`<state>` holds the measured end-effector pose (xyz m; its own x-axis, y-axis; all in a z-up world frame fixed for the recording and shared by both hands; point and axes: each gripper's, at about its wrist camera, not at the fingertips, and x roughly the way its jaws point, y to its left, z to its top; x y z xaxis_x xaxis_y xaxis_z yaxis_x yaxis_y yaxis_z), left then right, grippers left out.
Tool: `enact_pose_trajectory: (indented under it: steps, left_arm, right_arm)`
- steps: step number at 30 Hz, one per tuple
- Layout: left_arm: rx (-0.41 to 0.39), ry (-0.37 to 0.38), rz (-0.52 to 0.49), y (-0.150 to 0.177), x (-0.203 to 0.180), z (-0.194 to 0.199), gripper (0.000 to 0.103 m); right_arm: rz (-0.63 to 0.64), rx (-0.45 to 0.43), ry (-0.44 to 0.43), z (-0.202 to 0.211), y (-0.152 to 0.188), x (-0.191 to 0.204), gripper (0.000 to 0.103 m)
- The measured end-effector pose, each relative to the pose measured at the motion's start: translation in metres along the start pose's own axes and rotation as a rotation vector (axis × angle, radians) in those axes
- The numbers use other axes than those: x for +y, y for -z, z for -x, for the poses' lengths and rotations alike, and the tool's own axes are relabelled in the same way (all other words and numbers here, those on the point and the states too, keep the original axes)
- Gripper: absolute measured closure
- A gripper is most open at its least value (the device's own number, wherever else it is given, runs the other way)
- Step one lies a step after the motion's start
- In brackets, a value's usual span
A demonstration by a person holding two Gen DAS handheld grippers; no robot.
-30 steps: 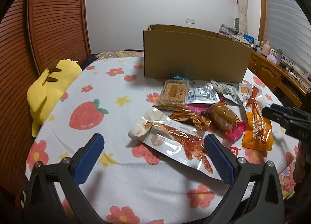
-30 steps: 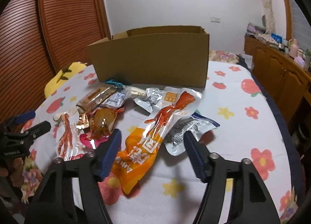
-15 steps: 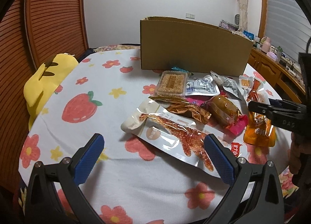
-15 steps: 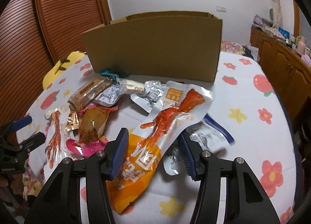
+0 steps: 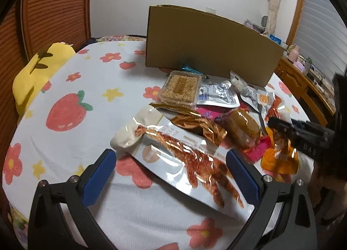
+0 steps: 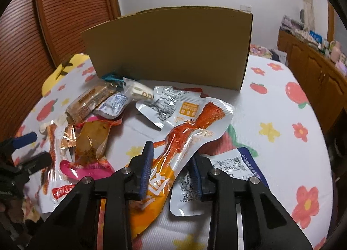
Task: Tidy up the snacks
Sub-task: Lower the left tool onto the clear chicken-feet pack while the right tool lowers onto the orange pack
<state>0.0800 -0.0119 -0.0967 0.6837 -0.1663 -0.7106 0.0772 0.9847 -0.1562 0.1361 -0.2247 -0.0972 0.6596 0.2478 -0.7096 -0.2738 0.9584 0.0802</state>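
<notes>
A pile of snack packets lies on the floral tablecloth [image 5: 76, 89] in front of a brown cardboard box [image 5: 208, 46], which also shows in the right wrist view [image 6: 173, 46]. My left gripper [image 5: 171, 169] is open, its blue pads on either side of a long white packet of red strips [image 5: 180, 154]. My right gripper [image 6: 171, 169] is half closed around the orange chicken-foot packet [image 6: 184, 139]; the pads sit at its two edges, and I cannot tell if they press it. The right gripper shows in the left wrist view [image 5: 301, 133].
Other packets lie between: a sesame bar tray [image 5: 180, 89], a silver pouch [image 5: 216, 96], a brown bun on pink wrap [image 5: 243, 128], a white-blue packet [image 6: 227, 172]. A yellow plush [image 5: 36, 72] sits at the table's left edge. A wooden sideboard [image 6: 314, 63] stands right.
Both grippers have moved forward and down toward the packets. The right gripper's jaws have narrowed around the orange packet. The left gripper stayed wide open.
</notes>
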Motion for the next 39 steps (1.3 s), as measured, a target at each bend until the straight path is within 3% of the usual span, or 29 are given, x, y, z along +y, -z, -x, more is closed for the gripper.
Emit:
enact_pose_trajectory:
  steps: [10, 21, 29, 36, 39]
  left_arm:
    - [0.042, -0.106, -0.034, -0.01, -0.004, -0.015, 0.002]
    - [0.079, -0.099, -0.029, -0.004, 0.026, -0.005, 0.003]
    - [0.109, -0.038, 0.013, -0.009, 0.04, -0.009, 0.028]
    - [0.112, -0.011, 0.053, -0.022, 0.046, -0.018, 0.038]
    - [0.107, -0.018, 0.052, -0.024, 0.046, -0.02, 0.052]
  right_arm:
    - [0.023, -0.006, 0.026, 0.0, 0.001, 0.005, 0.071]
    - [0.023, -0.007, 0.026, 0.0, 0.001, 0.005, 0.07]
    - [0.023, -0.007, 0.026, -0.001, 0.001, 0.005, 0.069]
    - [0.023, -0.007, 0.024, 0.0, 0.001, 0.005, 0.069]
    - [0.021, -0.007, 0.023, 0.0, 0.001, 0.005, 0.069]
